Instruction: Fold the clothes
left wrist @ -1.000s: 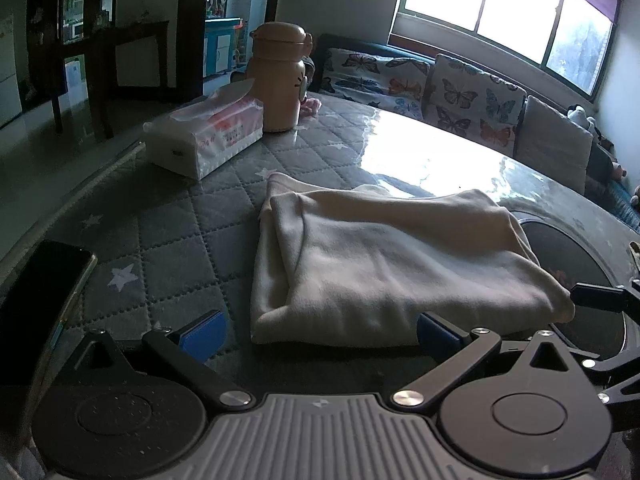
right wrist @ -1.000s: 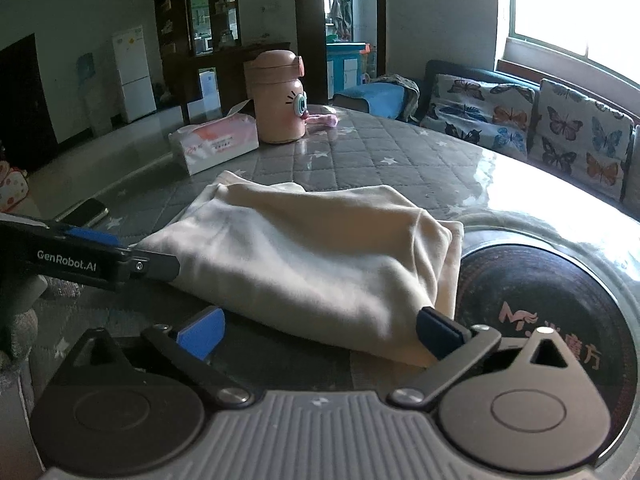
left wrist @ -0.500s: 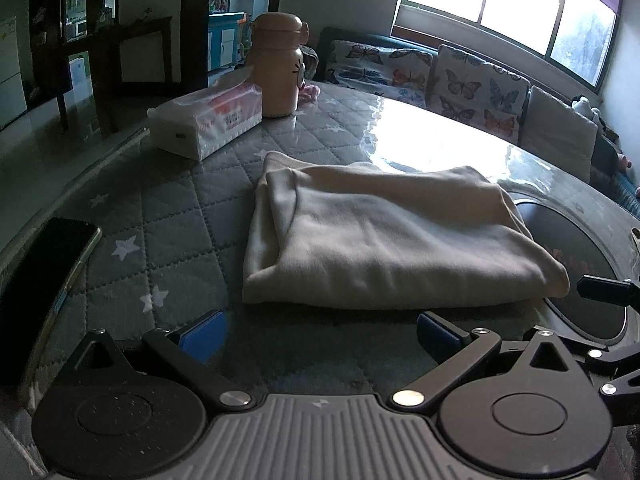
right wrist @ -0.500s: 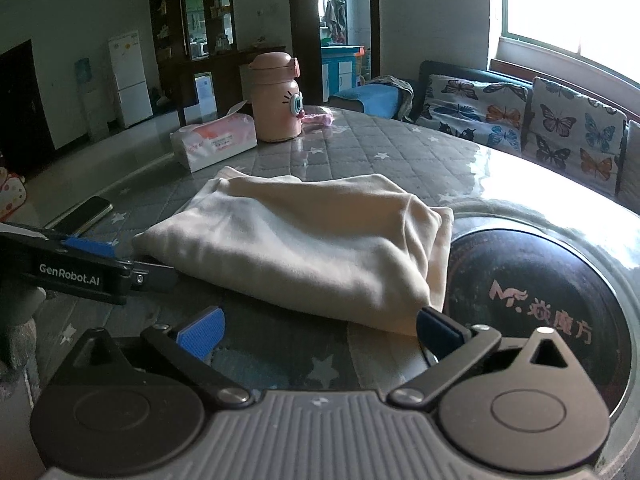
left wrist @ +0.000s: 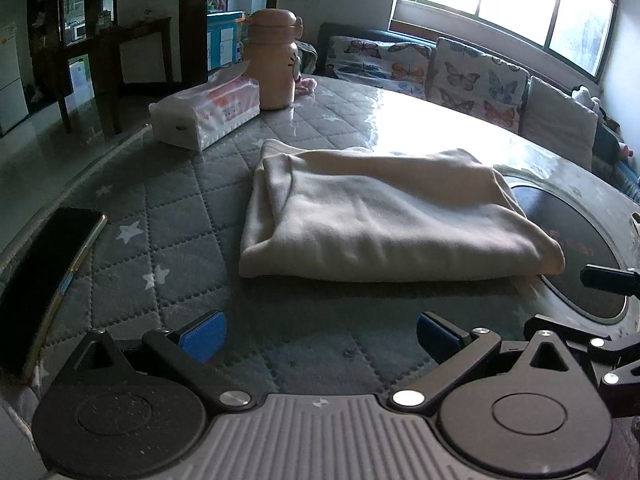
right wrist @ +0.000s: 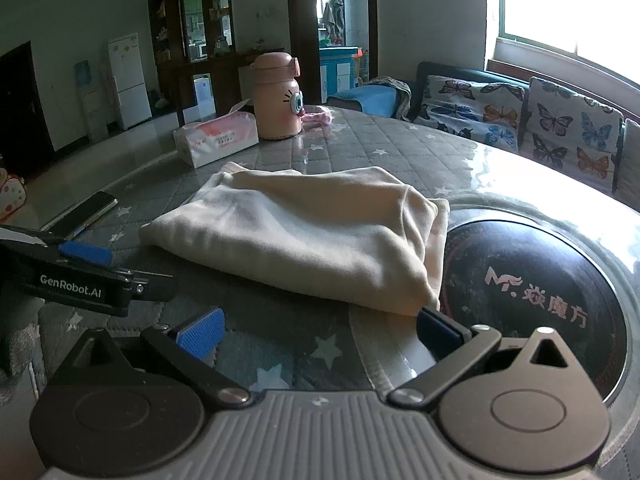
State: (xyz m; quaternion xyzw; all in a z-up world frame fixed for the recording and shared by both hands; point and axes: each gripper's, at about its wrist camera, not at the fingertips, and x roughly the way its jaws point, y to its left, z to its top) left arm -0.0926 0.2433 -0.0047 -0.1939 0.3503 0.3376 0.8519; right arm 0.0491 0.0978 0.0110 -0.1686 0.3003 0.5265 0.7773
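A cream garment (left wrist: pixel 384 216) lies folded into a flat rectangle on the quilted grey table cover (left wrist: pixel 168 216). In the right wrist view the same garment (right wrist: pixel 304 236) overlaps the rim of a dark round hotplate (right wrist: pixel 532 292). My left gripper (left wrist: pixel 320 334) is open, a short way back from the garment's near edge, with nothing between its blue pads. My right gripper (right wrist: pixel 318 328) is open too; its right pad sits just in front of the garment's near corner, and whether they touch is unclear. The left gripper's side (right wrist: pixel 80 276) shows at the left of the right wrist view.
A black phone (left wrist: pixel 48 276) lies at the table's left edge. A tissue pack (left wrist: pixel 208 114) and a pink bottle (left wrist: pixel 274 64) stand at the far side. A butterfly-print sofa (left wrist: pixel 460 74) runs behind the table under the windows.
Both grippers have drawn back from the folded garment toward the near table edge, so it looks smaller and farther. The garment itself has stayed in place.
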